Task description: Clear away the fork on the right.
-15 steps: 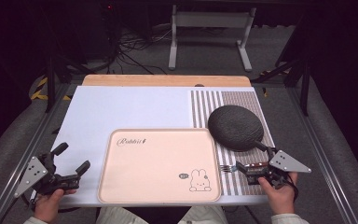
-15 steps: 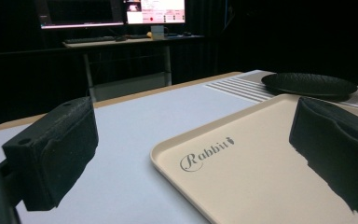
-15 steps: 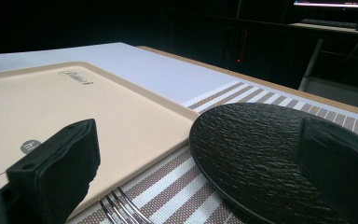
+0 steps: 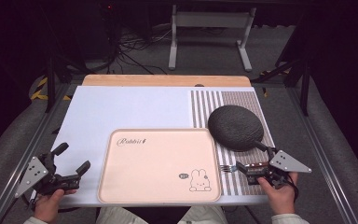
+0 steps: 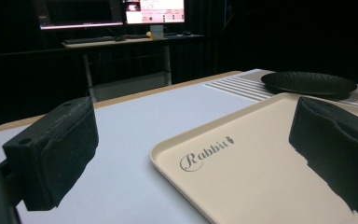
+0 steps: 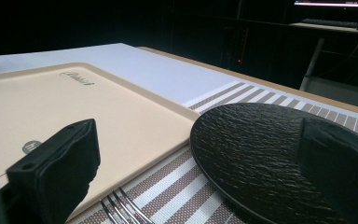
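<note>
1. Near edge, high view: left gripper sits at the table's near-left corner, held in a hand. Jaws spread wide, nothing btwn them.
2. Right gripper at near-right corner, in the other hand, pointing left toward the tray. Jaws released, wide apart, gripping nothing.
3. Fork lies flat on the striped placemat, just in front of the right gripper's jaw tips, btwn them and the tray's right rim. In the right gripper view the fork tines show low btwn the two jaws, not touched by either.
4. Tray: beige, rabbit print, near-centre of table, w/ left gripper just beside its left edge.
5. Farther: black plate on the placemat, beyond the fork, just right of the tray's far-right corner. In the right gripper view the plate is close ahead.
</note>
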Motion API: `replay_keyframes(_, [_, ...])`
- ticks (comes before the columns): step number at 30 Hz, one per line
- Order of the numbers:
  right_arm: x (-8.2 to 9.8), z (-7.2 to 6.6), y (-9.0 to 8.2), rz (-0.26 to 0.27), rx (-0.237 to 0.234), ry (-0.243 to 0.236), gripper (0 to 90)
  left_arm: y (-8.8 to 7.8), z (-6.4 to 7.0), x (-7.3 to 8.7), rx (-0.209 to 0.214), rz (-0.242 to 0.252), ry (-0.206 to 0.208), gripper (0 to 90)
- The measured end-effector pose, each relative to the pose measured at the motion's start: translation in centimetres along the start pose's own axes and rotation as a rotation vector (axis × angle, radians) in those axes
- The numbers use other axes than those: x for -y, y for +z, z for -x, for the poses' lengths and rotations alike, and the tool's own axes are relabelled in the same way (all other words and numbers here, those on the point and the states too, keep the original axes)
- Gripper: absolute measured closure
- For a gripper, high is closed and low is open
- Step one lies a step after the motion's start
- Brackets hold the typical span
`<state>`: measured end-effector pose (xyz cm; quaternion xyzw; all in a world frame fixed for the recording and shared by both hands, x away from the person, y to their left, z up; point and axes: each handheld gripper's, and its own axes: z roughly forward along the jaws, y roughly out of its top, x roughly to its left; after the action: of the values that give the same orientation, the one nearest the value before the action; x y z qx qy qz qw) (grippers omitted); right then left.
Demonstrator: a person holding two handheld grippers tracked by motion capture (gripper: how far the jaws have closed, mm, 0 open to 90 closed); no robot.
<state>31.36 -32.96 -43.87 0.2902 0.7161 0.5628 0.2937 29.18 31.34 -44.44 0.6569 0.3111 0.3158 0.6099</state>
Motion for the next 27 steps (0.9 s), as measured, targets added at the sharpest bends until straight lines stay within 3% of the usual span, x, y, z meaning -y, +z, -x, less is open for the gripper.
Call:
replay_keyframes(9, [-0.2, 0.1, 0.3, 0.005, -0.004, 0.007, 1.1, 0.0, -0.1, 0.0, 0.001, 0.001, -0.002, 1.9])
replay_keyframes(23, [-2.7, 1.0, 1.8, -0.007, -0.007, 0.008, 1.3, 0.0, 0.0, 0.0, -0.001, 0.005, -0.006, 1.9])
replay_keyframes(27, [-3.6, 1.4, 2.5, -0.017, -0.038, 0.014, 2.0, -0.1, -0.1, -0.1, 0.009, 0.007, -0.007, 1.9])
